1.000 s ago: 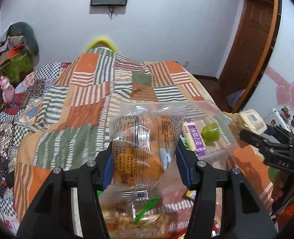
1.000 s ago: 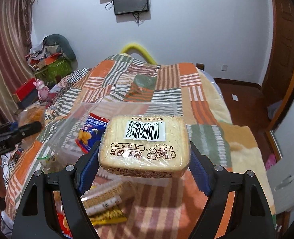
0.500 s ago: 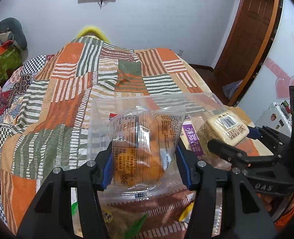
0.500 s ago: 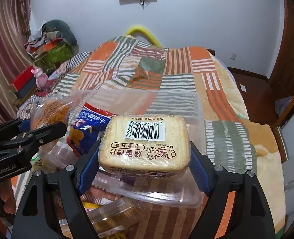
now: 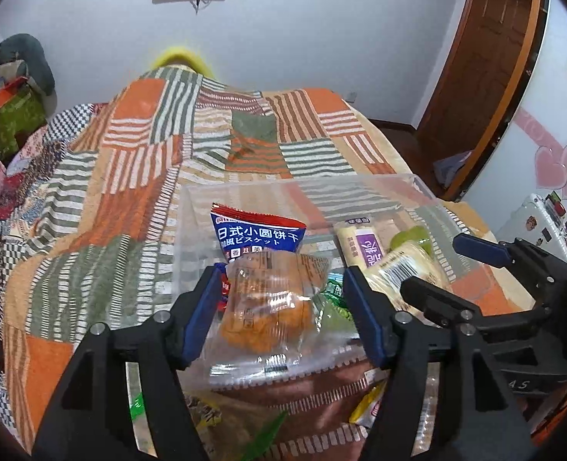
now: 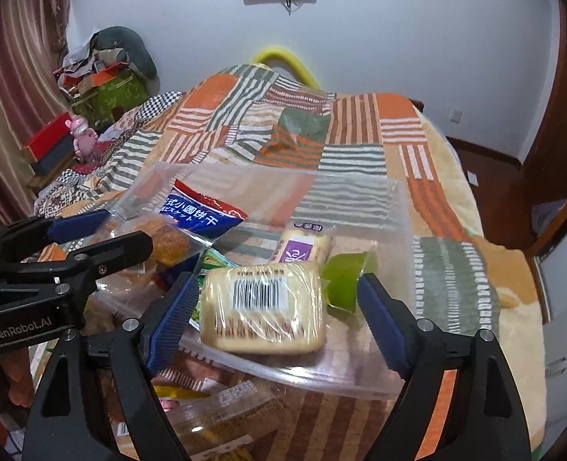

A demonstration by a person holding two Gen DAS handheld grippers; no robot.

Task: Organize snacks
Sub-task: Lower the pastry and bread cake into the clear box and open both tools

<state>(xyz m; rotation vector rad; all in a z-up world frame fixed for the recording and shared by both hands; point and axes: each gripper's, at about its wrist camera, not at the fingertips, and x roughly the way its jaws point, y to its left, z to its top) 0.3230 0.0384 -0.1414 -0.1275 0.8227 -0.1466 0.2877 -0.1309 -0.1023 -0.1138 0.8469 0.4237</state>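
A clear plastic bin [image 6: 394, 207] sits on the patchwork bedspread [image 5: 129, 176], and most of what can be seen of the sorting is already in it. Inside lie a blue biscuit bag [image 5: 258, 232], a pale bar with a purple label [image 6: 302, 247], a green jelly cup [image 6: 346, 278] and a green packet [image 5: 333, 296] that is largely hidden.

The left gripper [image 5: 281, 311] reaches over the near rim with its jaws spread wide on either side of an orange pastry in a clear wrapper [image 5: 268, 311]. The wrapper sits between the blue pads and seems free of both, so the jaws look released, with the pastry lying in the left part of the bin just below the biscuit bag.

The right gripper [image 6: 275, 319] is in the same posture over a wrapped slice of toast with a barcode sticker [image 6: 262, 305]. Gaps show on both sides of it, so those jaws are let go as well. The toast rests at the near right of the bin, touching the jelly cup.

So 2 more snacks appear to be delivered. What is left lies outside the bin on the bedspread nearest the cameras: a clear pack of brown biscuits [image 6: 222, 415], a yellow packet [image 5: 367, 409] and some scraps in green that are too blurred to name. I would judge the job well past halfway, with those few pieces to collect.
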